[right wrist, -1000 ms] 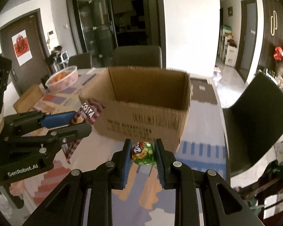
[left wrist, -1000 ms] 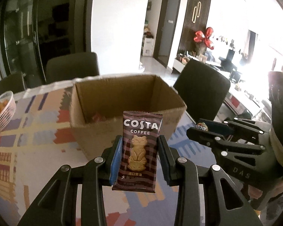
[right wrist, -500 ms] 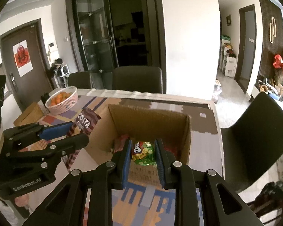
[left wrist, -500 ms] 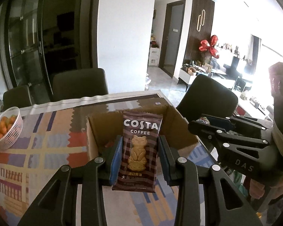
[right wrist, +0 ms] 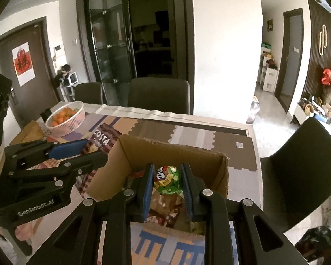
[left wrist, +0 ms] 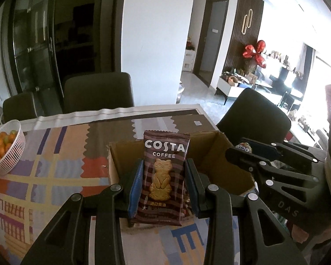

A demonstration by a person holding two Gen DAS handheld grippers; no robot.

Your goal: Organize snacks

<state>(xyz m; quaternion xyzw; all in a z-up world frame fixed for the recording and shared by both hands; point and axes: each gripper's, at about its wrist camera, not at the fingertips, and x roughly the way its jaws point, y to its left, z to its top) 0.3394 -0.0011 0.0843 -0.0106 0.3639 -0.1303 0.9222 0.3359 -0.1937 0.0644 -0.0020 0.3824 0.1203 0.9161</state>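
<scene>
Two grippers poised above an open cardboard box near the tabletop's right edge. The left gripper is clamped on an upright Costa biscuit packet; the right gripper pinches a small green sweet wrapper over the box mouth. Both items look light and crinkly, the biscuit probably brittle, so gripping the flat faces mid-body seems safest. Only the right wrist view shows wrapped snacks on the box floor; the left view hides them behind the packet.
</scene>
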